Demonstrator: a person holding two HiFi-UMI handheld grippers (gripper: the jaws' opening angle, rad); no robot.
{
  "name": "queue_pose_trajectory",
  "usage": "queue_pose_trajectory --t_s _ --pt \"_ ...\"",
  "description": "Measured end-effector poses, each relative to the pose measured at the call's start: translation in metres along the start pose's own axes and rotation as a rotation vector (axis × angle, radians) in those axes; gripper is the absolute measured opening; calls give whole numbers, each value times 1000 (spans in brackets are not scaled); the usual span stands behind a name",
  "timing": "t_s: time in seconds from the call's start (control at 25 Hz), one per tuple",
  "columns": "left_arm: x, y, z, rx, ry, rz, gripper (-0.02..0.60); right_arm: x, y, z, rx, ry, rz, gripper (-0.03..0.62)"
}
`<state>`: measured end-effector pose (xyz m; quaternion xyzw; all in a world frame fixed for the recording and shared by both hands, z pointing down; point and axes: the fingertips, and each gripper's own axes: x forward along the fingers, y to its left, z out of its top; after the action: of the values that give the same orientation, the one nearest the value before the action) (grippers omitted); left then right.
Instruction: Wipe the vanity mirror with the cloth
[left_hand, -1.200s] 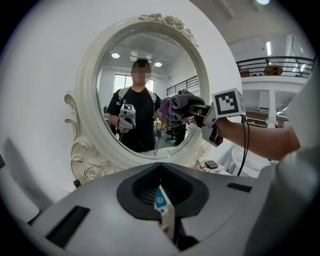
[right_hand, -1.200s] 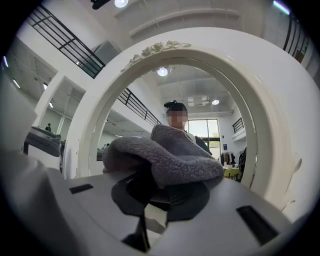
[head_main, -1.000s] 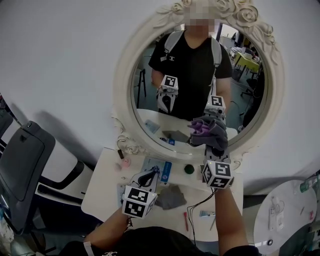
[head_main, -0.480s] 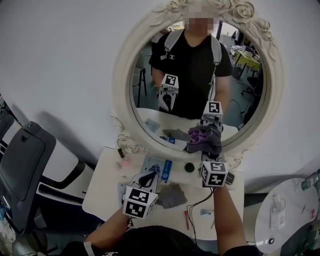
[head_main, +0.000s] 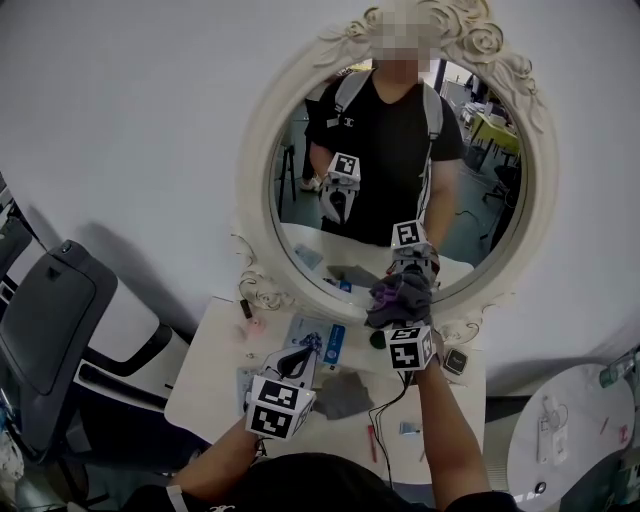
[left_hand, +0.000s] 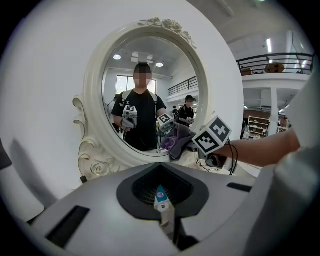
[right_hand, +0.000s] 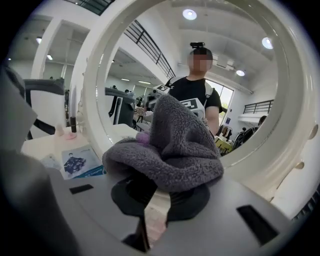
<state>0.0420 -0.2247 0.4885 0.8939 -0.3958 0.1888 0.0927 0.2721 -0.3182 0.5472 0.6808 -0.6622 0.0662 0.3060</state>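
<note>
The oval vanity mirror (head_main: 400, 150) in its white carved frame (head_main: 262, 200) stands on the white table (head_main: 205, 380). My right gripper (head_main: 408, 312) is shut on a bunched grey and purple cloth (head_main: 397, 291). The cloth rests against the lowest part of the glass, just above the frame. In the right gripper view the cloth (right_hand: 170, 145) drapes over the jaws of the right gripper (right_hand: 155, 197) and hides their tips. My left gripper (head_main: 297, 356) hovers low over the table, left of the mirror's base, shut and holding nothing. From the left gripper view the cloth (left_hand: 177, 142) shows at the mirror's (left_hand: 145, 90) bottom edge.
On the table lie a second grey cloth (head_main: 342, 395), a blue box (head_main: 333, 345), a booklet (head_main: 303, 333), a dark round jar (head_main: 377, 338), a pink item (head_main: 253, 323) and a red pen (head_main: 371, 437). An office chair (head_main: 50, 320) stands at the left, a round white table (head_main: 570, 430) at the right.
My right gripper has slid the cloth down and slightly left over the lower glass, to the bottom edge. The left gripper has stayed in place.
</note>
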Motion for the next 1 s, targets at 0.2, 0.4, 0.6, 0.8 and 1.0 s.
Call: queue_pose_trajectory --t_s 0.2,0.4,0.6,0.8,1.0 --pt "-10 12 -5 -28 -7 32 6 -36 32 47 -63 -207 77 44" --pt "-16 18 -4 -53 -24 49 6 -105 35 165 -46 -507 140 44" --pt "-21 22 -4 -66 -43 57 6 -179 11 295 -73 -742 157 44" --pt "-26 31 -2 -80 -62 68 6 -230 -10 401 -95 -886 102 44" --pt "-29 39 -3 -108 -75 79 6 -235 -31 452 -66 -843 50 44"
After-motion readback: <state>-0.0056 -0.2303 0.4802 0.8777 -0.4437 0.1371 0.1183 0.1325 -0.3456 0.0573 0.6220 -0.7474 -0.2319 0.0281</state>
